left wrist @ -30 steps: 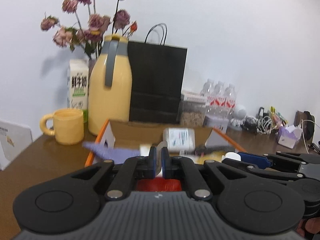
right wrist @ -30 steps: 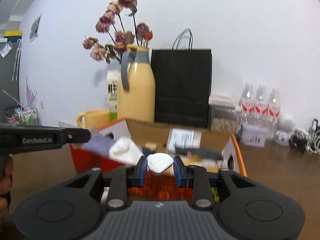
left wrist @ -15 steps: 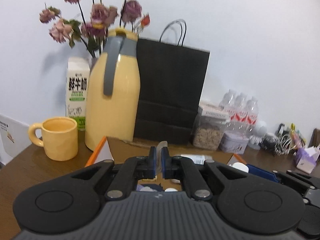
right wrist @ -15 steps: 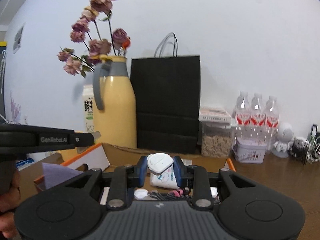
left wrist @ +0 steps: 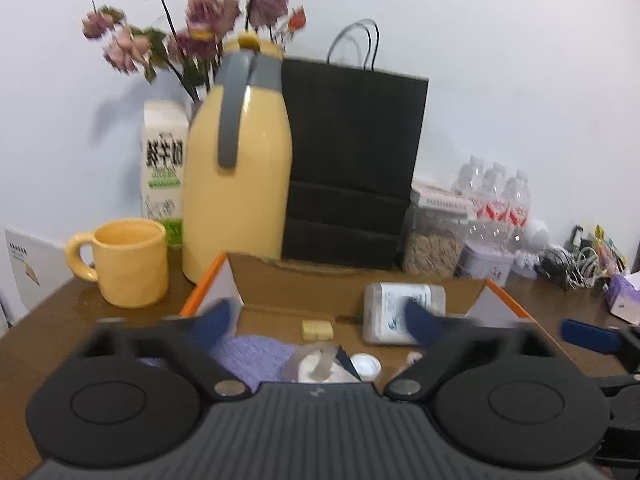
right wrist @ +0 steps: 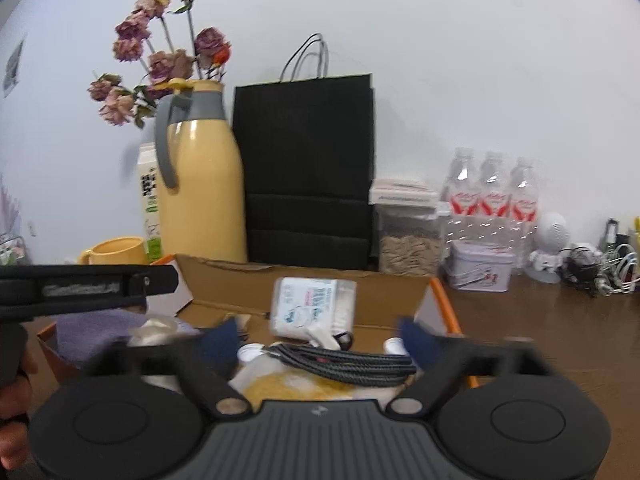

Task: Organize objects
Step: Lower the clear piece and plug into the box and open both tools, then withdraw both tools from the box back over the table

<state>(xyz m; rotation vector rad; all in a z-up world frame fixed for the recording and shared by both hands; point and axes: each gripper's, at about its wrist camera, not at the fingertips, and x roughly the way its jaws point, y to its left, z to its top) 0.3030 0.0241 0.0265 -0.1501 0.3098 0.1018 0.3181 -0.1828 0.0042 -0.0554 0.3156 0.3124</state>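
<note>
Both claws hung over an open cardboard box (left wrist: pixel 352 280) with orange-edged flaps, and both had just been opening. The left gripper (left wrist: pixel 320 322) stood released, its blue-padded jaws spread wide and blurred, with nothing pressed between them; beneath the gap, at about 6 o'clock in the left wrist view, lay a lavender cloth (left wrist: pixel 252 354), a pale roll of tape (left wrist: pixel 316 364) and a small white cap (left wrist: pixel 365 365). A white packet (left wrist: pixel 394 312) with printed lettering lay inside the box at 3 o'clock from centre, and a small yellow block (left wrist: pixel 317 329) sat just left of it. The right gripper (right wrist: pixel 322 340) was likewise released and empty; below it rested a black braided cable (right wrist: pixel 344 360) across a yellow-filled bag (right wrist: pixel 296 390), with the same white packet beyond at 12 o'clock. At 9 o'clock in the right wrist view the left tool's body crossed the frame, a person's hand (right wrist: pixel 12 408) gripping it. Behind the box stood a yellow jug (left wrist: pixel 238 168), a black paper bag (left wrist: pixel 352 152), a yellow mug (left wrist: pixel 128 262) and a milk carton (left wrist: pixel 164 160).
</note>
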